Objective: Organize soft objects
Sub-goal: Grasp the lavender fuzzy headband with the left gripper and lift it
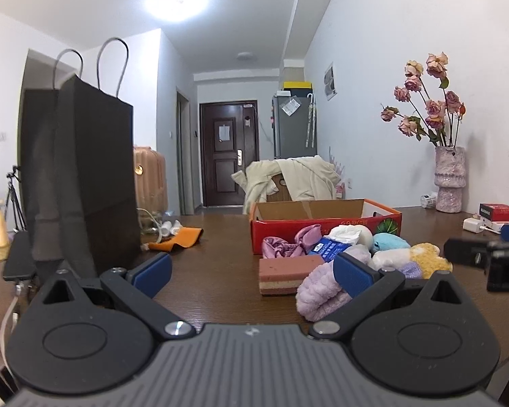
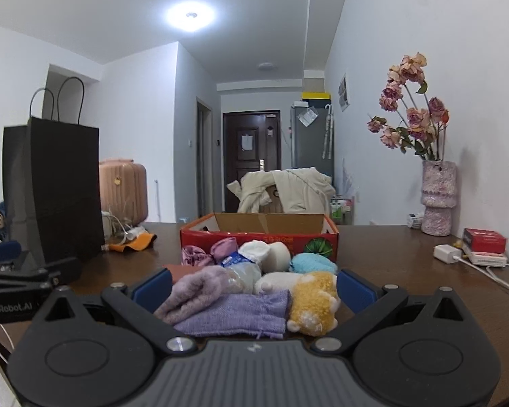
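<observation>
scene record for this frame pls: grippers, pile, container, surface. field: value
left gripper: open, empty, over table
right gripper: open, facing pile, nothing gripped
pile: lilac fluffy towel, purple knit cloth, yellow plush toy, light blue fuzzy ball
container: red cardboard box, open top, behind pile
surface: dark brown wooden table

A heap of soft things lies on the brown table in front of a red cardboard box [image 2: 258, 237] — its top open, cardboard walls showing inside. Nearest the right wrist camera a lilac knitted cloth [image 2: 241, 315] lies flat, with a fluffy mauve towel [image 2: 196, 291] rolled at its left and a yellow plush toy [image 2: 317, 305] on its side at its right. Behind them sit a turquoise fluffy ball [image 2: 314, 263], a white plush [image 2: 278, 254] and a pink satin scrunchie [image 1: 288, 242] — beside a pink layered sponge block [image 1: 288, 274].
</observation>
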Demonstrator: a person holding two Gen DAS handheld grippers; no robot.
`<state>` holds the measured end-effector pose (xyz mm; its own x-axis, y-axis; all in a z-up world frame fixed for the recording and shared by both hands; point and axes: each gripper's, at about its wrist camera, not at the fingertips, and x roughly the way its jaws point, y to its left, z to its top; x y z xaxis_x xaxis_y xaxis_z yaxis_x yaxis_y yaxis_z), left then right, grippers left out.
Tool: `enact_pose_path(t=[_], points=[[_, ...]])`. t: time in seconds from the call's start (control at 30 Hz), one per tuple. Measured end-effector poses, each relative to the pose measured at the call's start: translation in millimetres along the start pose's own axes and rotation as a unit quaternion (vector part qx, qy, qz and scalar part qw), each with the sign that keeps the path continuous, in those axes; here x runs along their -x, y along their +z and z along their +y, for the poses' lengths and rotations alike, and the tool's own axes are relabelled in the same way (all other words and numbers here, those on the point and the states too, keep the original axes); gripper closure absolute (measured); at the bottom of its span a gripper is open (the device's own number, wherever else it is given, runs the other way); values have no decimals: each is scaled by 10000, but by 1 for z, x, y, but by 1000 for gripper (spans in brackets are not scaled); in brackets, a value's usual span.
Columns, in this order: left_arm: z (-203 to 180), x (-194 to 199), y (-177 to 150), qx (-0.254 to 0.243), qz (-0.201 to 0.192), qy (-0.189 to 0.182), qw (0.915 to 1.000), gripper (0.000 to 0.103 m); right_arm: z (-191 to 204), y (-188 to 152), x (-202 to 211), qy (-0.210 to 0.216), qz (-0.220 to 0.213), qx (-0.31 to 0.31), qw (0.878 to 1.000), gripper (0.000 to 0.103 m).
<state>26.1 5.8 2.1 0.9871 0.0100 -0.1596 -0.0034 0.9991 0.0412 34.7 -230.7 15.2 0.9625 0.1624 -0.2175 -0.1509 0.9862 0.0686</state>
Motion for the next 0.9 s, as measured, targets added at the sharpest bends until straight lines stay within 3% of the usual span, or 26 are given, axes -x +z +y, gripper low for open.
enact_pose_path(t=[0.13, 0.23, 0.3, 0.4, 0.5, 0.7, 0.77, 0.9], points=[[-4, -34, 0, 70, 367, -183, 9991, 0, -9, 1, -24, 272, 319, -14, 9991, 0], [-1, -62, 4, 367, 616, -360, 9968, 1, -9, 4, -40, 284, 263, -74, 9992, 0], [3, -85, 7, 695, 897, -589, 9918, 11, -9, 9, -55, 443, 321, -294, 9981, 3], [9, -115, 8, 1079, 1212, -823, 9833, 24, -8, 18, -86, 677, 547, -546, 9947, 16], [14, -142, 4, 1300, 1535, -862, 9758, 30, -4, 22, -117, 825, 765, -657, 9915, 28], [23, -169, -12, 1569, 2015, -1051, 9611, 29, 0, 9, -165, 978, 1404, -907, 9811, 58], [23, -170, -16, 1632, 2113, -1118, 9572, 26, -2, 1, -171, 978, 1597, -922, 9780, 74], [27, -178, -20, 1975, 2355, -1411, 9411, 29, -15, -10, -166, 1119, 1659, -1167, 9728, 75]])
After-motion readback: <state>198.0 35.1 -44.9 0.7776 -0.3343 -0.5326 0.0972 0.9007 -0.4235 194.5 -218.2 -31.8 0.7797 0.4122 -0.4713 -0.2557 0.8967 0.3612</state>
